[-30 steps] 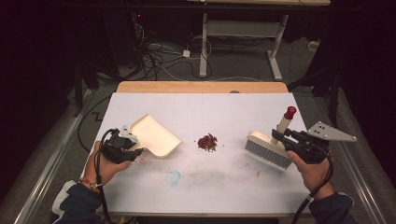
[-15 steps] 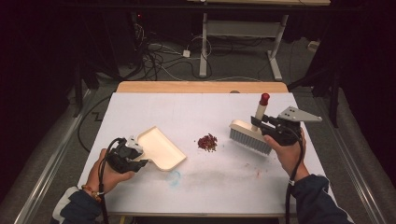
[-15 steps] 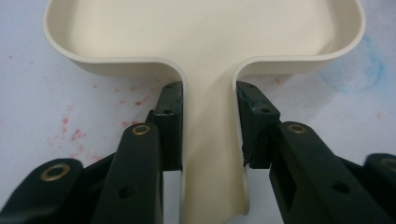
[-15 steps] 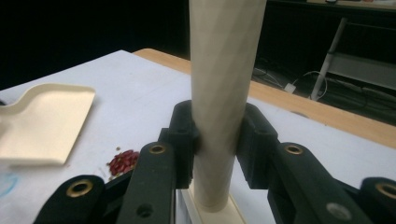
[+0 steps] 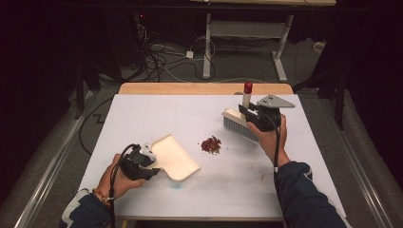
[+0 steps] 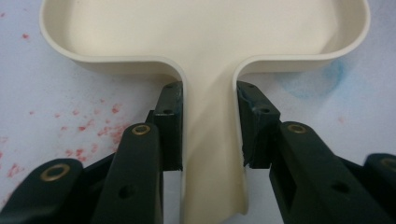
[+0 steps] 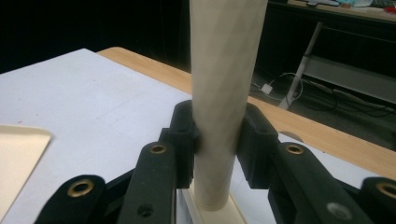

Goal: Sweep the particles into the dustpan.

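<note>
Worktop [image 5: 142, 114]: white sheet, wide and mostly bare, faint red and blue stains near the front edge.
Dustpan [image 5: 173, 156]: cream, lying flat at front left, open mouth angled toward the middle of the worktop.
Brush [image 5: 240, 124]: cream head with grey bristles, red-tipped handle standing up, back right, lifted or just touching down, hard to tell which.
Left tongs [image 6: 208, 123]: clamped on the dustpan's handle, one pad on each side of it.
Right tongs [image 7: 217, 140]: clamped on the brush handle, pads pressed on both sides.
Crumbs [image 5: 211, 145]: small red-brown heap, between dustpan and brush, clear of both.
Progress: looks like a sweep-up with both tools in hand and lined up on either side of the heap. Nothing is in the pan yet; the whole sweep is left to do.
</note>
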Available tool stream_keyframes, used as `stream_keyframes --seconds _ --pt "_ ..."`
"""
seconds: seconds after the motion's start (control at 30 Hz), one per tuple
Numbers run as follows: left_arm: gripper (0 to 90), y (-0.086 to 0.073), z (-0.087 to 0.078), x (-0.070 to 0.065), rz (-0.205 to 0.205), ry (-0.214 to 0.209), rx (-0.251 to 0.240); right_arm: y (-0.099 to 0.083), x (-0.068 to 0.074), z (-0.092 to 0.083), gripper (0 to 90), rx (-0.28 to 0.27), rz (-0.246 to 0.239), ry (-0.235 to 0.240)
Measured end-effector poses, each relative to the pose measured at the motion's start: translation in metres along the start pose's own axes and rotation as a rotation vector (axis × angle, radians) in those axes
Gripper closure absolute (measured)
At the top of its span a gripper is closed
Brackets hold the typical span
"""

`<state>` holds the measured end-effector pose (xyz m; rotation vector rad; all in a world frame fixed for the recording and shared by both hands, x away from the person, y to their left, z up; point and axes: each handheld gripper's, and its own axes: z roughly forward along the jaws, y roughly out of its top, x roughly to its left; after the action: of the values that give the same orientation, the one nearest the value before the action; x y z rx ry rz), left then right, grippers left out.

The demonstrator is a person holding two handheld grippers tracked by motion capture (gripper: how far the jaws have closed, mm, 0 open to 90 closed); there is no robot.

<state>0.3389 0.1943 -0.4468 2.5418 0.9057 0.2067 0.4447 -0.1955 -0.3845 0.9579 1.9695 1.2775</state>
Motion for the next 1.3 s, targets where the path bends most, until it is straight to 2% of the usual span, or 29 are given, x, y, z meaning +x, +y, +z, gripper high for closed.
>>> stream_keyframes --seconds 0.2,0.5,0.67,0.97,1.23,1.3 --pt "64.2 0.004 0.002 -0.003 0.005 -0.007 0.005 0.000 0.005 0.014 70.7 0.002 0.001 -0.010" --pt "64.2 0.008 0.003 -0.008 0.021 -0.013 0.011 0.001 0.016 0.023 70.7 -0.006 0.003 0.000" --pt "64.1 0.009 0.004 -0.009 0.026 -0.013 0.008 0.000 0.019 0.024 70.7 -0.011 0.007 -0.007" --pt "64.1 0.009 0.005 -0.009 0.022 -0.015 0.006 -0.002 0.028 0.024 70.7 -0.008 0.003 0.028" --pt "64.1 0.010 0.008 -0.011 0.016 -0.016 0.014 -0.006 0.046 0.019 70.3 -0.003 -0.023 0.055" --pt "64.1 0.010 0.009 -0.012 0.015 -0.015 0.014 -0.007 0.047 0.019 70.3 -0.003 -0.016 0.055"
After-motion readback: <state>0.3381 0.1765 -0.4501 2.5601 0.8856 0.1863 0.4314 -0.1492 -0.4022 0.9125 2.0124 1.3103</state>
